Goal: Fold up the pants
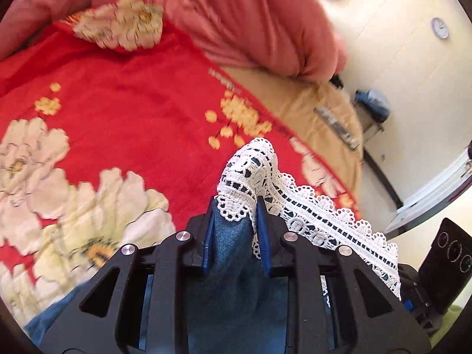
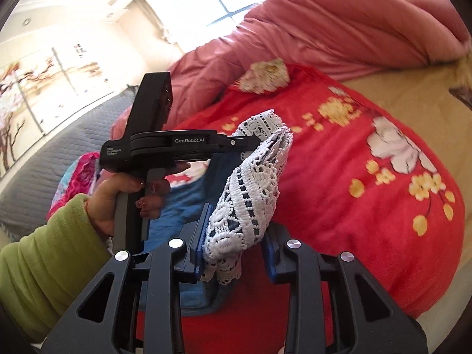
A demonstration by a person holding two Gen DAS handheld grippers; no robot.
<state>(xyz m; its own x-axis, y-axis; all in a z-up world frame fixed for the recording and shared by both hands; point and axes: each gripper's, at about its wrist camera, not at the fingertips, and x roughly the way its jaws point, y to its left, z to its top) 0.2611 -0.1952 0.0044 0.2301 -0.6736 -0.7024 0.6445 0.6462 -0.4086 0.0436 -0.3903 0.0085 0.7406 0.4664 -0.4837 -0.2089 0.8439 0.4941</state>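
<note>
Both grippers clamp the pants' (image 1: 233,253) lace hem (image 2: 247,203), lifted over the red blanket (image 1: 132,94).
Left gripper (image 1: 236,230) and right gripper (image 2: 236,244) grip fabric; no fold laid yet.

The pants (image 1: 230,236) are of blue denim, and their hem carries a white lace trim (image 1: 298,203) with scalloped edge and small openwork holes. Under them lies a red blanket (image 1: 132,94) printed with large white flowers with yellow centres and small yellow blossoms. In the upper part of the frame there is a pink quilt (image 2: 339,20). The sheet (image 1: 295,100) at the right is tan. The sleeve (image 2: 44,250) at lower left is green. The gripper pads (image 1: 208,236) are blue on black frames.
</note>
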